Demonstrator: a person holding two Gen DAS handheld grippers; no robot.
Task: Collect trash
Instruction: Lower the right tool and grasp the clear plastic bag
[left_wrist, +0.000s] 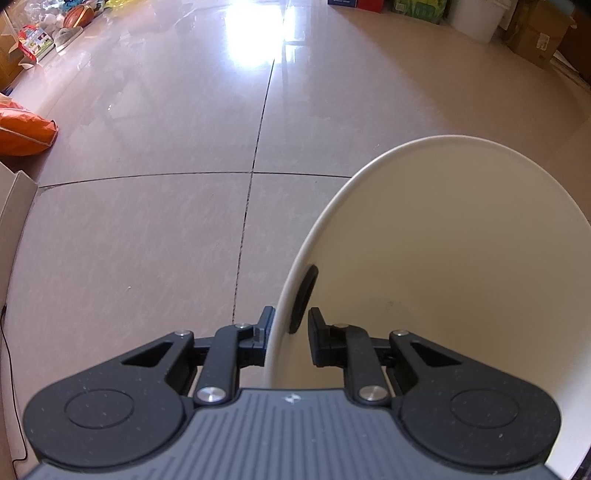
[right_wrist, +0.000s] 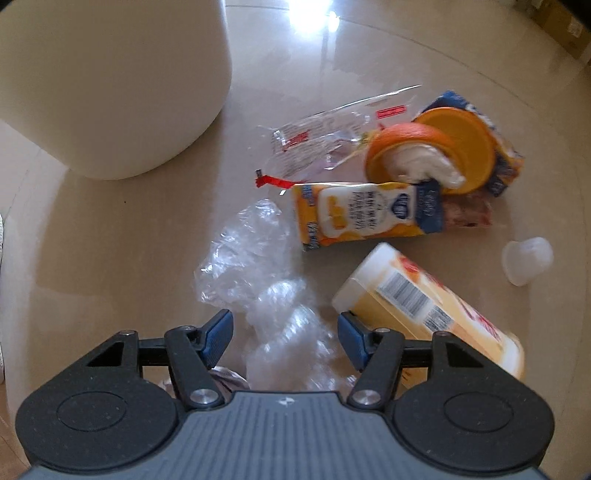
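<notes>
My left gripper is shut on the rim of a cream bin, one finger outside the wall and one inside; I see nothing inside the bin. In the right wrist view the bin stands at top left. My right gripper is open just above crumpled clear plastic, which lies between its fingers. Beyond lie a yellow drink carton, a cream tub with a barcode, orange peel holding white tissue, a clear wrapper with red print and a small clear cup.
Glossy beige floor tiles stretch ahead. An orange bag and a cardboard flap sit at the left, with a thin black cable below. Along the far wall are a white bucket, a cardboard box and a basketball.
</notes>
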